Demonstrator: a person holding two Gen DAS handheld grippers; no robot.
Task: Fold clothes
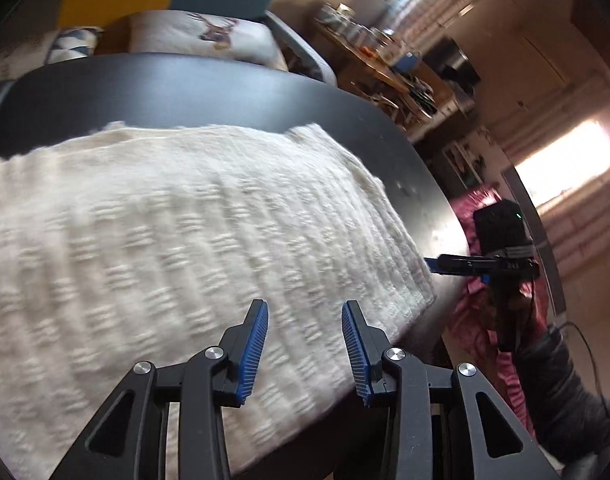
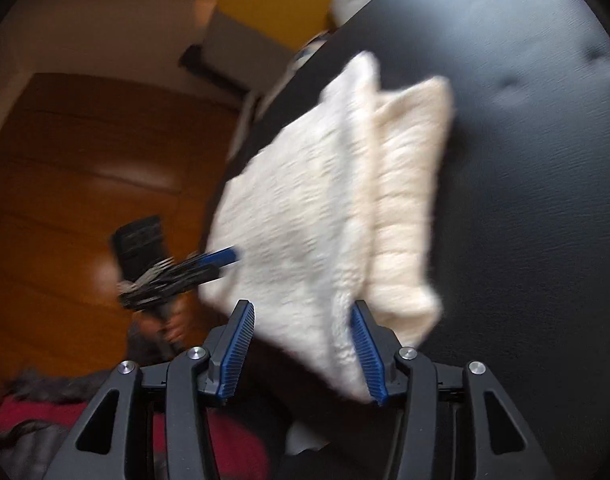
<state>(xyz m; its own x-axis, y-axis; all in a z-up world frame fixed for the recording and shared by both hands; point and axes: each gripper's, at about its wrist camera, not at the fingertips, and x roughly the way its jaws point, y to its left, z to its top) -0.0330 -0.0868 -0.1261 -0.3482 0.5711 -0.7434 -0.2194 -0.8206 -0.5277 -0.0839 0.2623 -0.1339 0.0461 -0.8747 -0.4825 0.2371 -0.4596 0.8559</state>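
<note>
A cream knitted garment (image 1: pixel 177 220) lies spread on a round black table (image 1: pixel 185 84). In the right wrist view the garment (image 2: pixel 325 200) is folded over itself, with one layer on top of another. My left gripper (image 1: pixel 305 308) hovers open over the garment's near part with nothing between its pads. My right gripper (image 2: pixel 301 312) is open; the garment's near corner lies between its jaws beside the right pad (image 2: pixel 365 344), and the left pad is clear of it. The right gripper (image 1: pixel 433 265) sits at the garment's right edge. The blurred left gripper (image 2: pixel 229 258) is at the garment's left edge.
Patterned cushions (image 1: pixel 201 36) sit behind the table. A cluttered wooden shelf (image 1: pixel 385 60) stands at the back right. Pink cloth (image 1: pixel 481 320) and a dark sleeve (image 1: pixel 565 380) are past the table's right rim. Wooden floor (image 2: pixel 65 160) lies to the left, with red fabric (image 2: pixel 225 440) below.
</note>
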